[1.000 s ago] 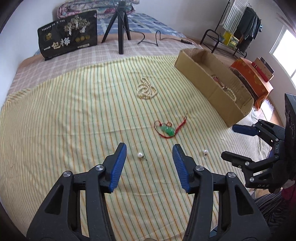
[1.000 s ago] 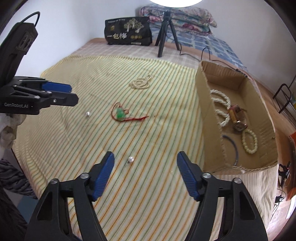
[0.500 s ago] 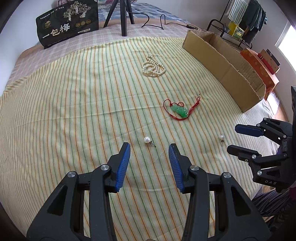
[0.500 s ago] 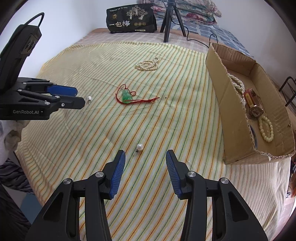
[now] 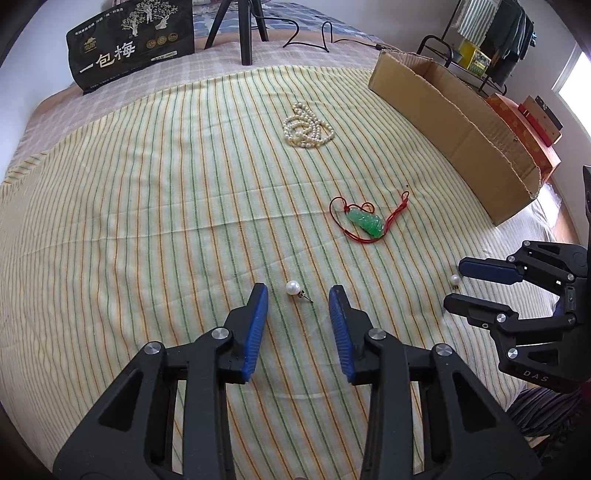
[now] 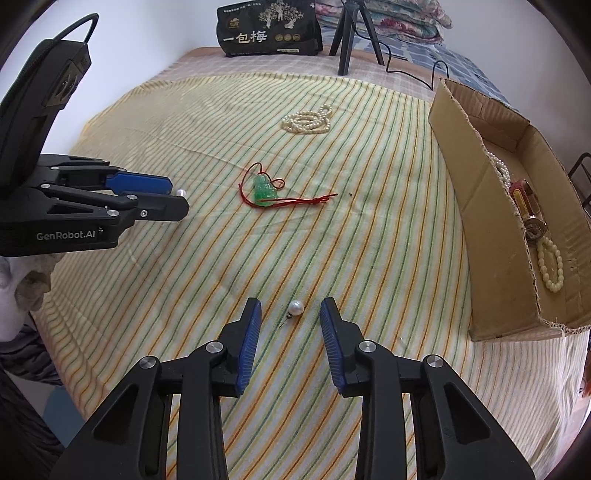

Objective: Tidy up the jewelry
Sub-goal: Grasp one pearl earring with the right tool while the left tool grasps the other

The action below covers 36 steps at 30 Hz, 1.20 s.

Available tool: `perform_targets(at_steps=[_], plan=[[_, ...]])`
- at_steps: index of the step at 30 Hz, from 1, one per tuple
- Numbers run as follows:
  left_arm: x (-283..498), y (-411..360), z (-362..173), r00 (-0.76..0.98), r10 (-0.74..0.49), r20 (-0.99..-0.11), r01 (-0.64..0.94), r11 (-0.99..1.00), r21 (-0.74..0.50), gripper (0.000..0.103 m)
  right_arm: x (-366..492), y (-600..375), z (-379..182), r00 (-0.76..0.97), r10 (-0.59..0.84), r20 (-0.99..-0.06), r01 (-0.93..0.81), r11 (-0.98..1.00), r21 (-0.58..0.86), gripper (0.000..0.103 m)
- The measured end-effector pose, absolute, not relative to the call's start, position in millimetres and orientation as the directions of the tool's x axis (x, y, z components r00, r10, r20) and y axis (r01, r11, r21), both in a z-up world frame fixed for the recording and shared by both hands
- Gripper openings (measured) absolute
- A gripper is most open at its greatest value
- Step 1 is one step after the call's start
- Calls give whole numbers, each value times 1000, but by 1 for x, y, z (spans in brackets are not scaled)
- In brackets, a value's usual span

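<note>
Two pearl earrings lie on the striped cloth. One pearl earring [image 5: 293, 287] lies just ahead of my open left gripper [image 5: 298, 293], between its tips. The other pearl earring [image 6: 295, 308] lies between the tips of my open right gripper [image 6: 290, 308]; it also shows in the left wrist view [image 5: 454, 278]. A green jade pendant on a red cord [image 5: 365, 220] [image 6: 264, 188] lies further out. A pearl necklace [image 5: 307, 127] [image 6: 308, 120] lies coiled beyond it. The cardboard box [image 6: 476, 206] [image 5: 443, 122] on the right holds bracelets and a watch.
A black printed bag [image 5: 131, 48] and a tripod [image 5: 245, 29] stand at the far end of the bed. A clothes rack [image 5: 491, 40] and an orange box [image 5: 524, 125] are past the cardboard box. The bed edge is close on the right.
Both grippers have moved forward and down toward the cloth and narrowed. Each now has a pearl earring between its fingertips.
</note>
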<state>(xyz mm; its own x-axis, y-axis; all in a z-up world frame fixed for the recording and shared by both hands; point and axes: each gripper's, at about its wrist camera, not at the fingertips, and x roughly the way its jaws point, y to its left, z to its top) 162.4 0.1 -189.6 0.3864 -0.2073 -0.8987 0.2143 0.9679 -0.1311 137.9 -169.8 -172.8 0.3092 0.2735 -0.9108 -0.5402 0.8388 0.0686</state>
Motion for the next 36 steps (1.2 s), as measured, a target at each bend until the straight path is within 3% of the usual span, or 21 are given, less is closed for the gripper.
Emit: perform_targets(at_steps=[10, 21, 26, 36], plan=[[165, -2, -193, 391, -199, -898, 215, 969, -121, 34, 141, -169, -178, 301, 273, -914, -537, 840, 74, 28], [164, -7, -194, 399, -176, -900, 230, 969, -87, 9, 139, -168, -177, 310, 258, -915, -539, 840, 55, 10], [162, -4, -192, 412, -164, -896, 221, 972, -76, 4, 139, -168, -177, 311, 258, -915, -538, 841, 54, 9], [161, 4, -181, 443, -171, -880, 201, 976, -88, 2, 137, -165, -165, 330, 274, -903, -550, 834, 52, 9]])
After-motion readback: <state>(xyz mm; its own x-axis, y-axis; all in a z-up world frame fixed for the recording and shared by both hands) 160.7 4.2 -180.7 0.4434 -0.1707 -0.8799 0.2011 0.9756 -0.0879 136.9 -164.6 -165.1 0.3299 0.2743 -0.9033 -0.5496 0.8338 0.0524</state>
